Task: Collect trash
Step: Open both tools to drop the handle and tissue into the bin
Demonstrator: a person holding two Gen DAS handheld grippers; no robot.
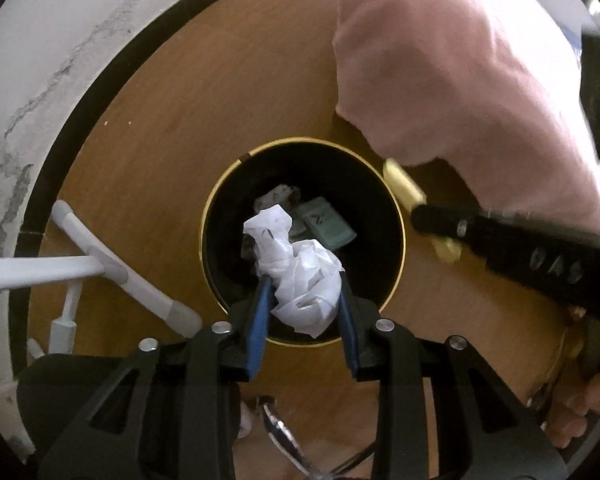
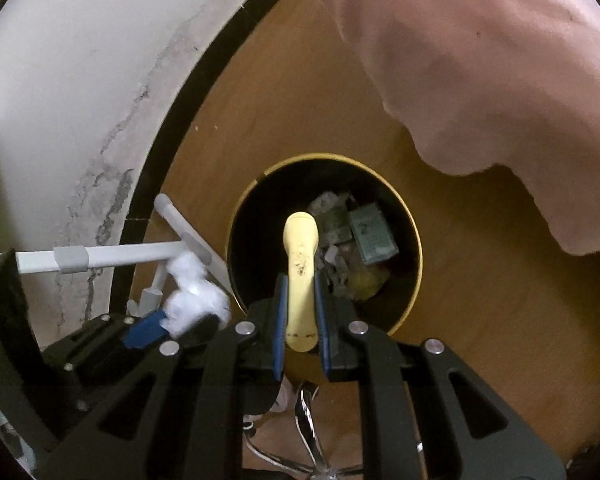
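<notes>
A black trash bin with a gold rim [image 1: 204,216] stands on the wooden floor, with paper scraps and a green packet [image 1: 328,228] inside. My left gripper [image 1: 304,280] is shut on a crumpled white paper ball [image 1: 300,276], held over the bin's mouth. My right gripper [image 2: 300,280] is shut on a pale yellow flat stick-like piece [image 2: 300,264], held over the same bin [image 2: 414,240]. The right gripper also shows in the left wrist view [image 1: 420,208], at the bin's right edge. The left gripper with the paper ball [image 2: 192,296] shows at the left in the right wrist view.
A white wall [image 1: 40,100] with a black skirting curves along the left. A white tube rack [image 1: 100,268] stands left of the bin. A pink cloth [image 1: 460,80] hangs at the upper right. A chair's chrome base [image 2: 312,432] lies below the grippers.
</notes>
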